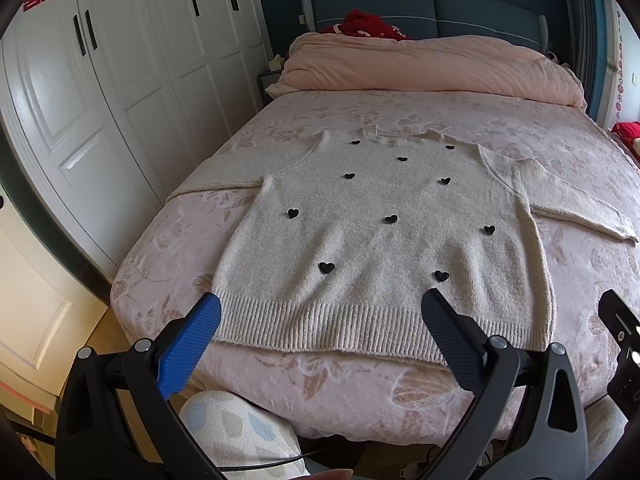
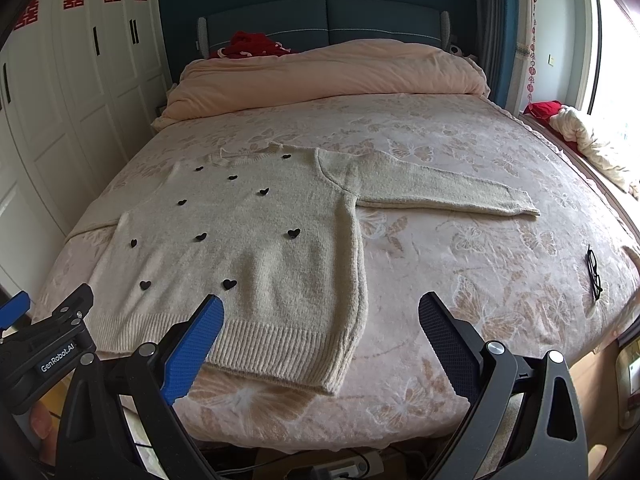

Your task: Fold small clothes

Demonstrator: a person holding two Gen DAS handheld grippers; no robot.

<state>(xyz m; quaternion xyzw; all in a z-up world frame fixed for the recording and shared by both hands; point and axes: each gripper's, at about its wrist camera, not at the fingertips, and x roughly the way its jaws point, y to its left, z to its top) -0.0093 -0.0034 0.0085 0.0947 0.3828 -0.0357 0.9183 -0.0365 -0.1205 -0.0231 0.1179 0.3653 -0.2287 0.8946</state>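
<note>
- White wardrobe doors (image 1: 132,92) with red paper cut-outs line the left wall; a teal headboard (image 1: 432,8) stands at the far end; the bed (image 2: 460,248) with its pink butterfly-print cover fills the middle of both views
- Left gripper (image 1: 320,310) hangs over the near edge of the bed, jaws spread wide and holding nothing; its blue pad (image 1: 188,350) sits at the sweater's lower left corner, its dark pad over the ribbed hem further right
- Cream sweater (image 1: 380,240) with small black hearts lies flat, front up, on the near half of the bed; neckline toward the headboard, ribbed hem toward the gripper; its left sleeve runs off toward the bed's left edge
- Folded pink duvet (image 2: 328,72) lies across the far end of the bed, a red cloth (image 2: 256,46) behind it
- Right gripper (image 2: 320,308) is released too, jaws wide apart, above the sweater's lower right corner; the blue pad is over the hem, the dark pad over bare bed cover
- Sweater's right sleeve (image 2: 440,192) stretches out flat across the cover
- Black glasses (image 2: 594,274) rest near the bed's right edge, well apart from the sweater
</note>
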